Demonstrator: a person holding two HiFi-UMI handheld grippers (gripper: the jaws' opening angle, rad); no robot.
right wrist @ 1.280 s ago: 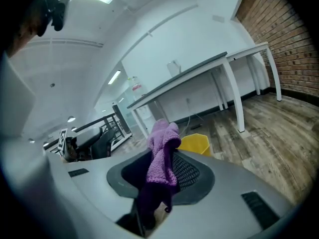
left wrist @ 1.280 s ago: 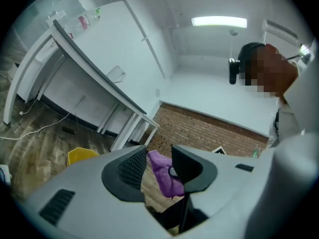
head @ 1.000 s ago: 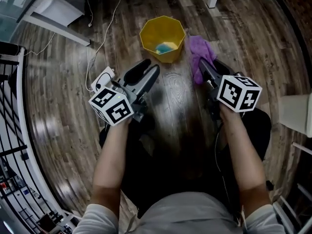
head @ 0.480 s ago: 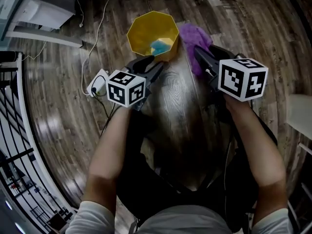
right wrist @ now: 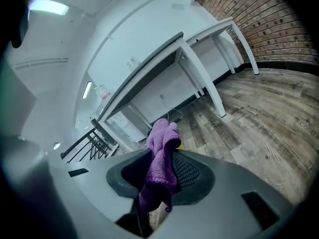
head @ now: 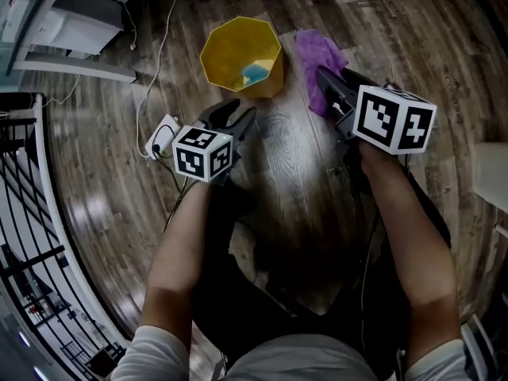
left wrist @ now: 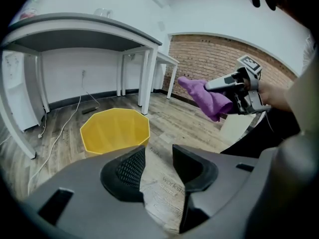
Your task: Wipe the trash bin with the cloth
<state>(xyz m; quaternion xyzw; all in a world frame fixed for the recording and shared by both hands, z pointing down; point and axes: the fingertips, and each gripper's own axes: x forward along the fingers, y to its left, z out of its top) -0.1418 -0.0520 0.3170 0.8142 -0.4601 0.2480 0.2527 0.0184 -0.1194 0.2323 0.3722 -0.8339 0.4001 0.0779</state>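
Head view shows what has shifted in the last second: your left gripper (head: 236, 114) has dropped towards the floor and closed in on the trash bin (head: 240, 56). It was well short of the bin before and is now just short of its near wall. Its jaws have just been opening a little wider, and the left gripper view shows only bare floor between them, with the bin (left wrist: 115, 131) straight ahead. So that hand is empty, and I'd judge it is lining up to steady the bin by the rim.

Your right gripper (head: 327, 86) has moved less. It is clamped on the purple cloth (head: 317, 62), which hangs just beside the bin's right wall and, as far as I can tell, does not touch it. The right gripper view confirms the hold, with the cloth (right wrist: 162, 158) bunched between the pads.

No wiping has begun, and both hands are only now in reach. Something blue (head: 254, 74) lies inside the bin, so mind it if you wipe the inside.
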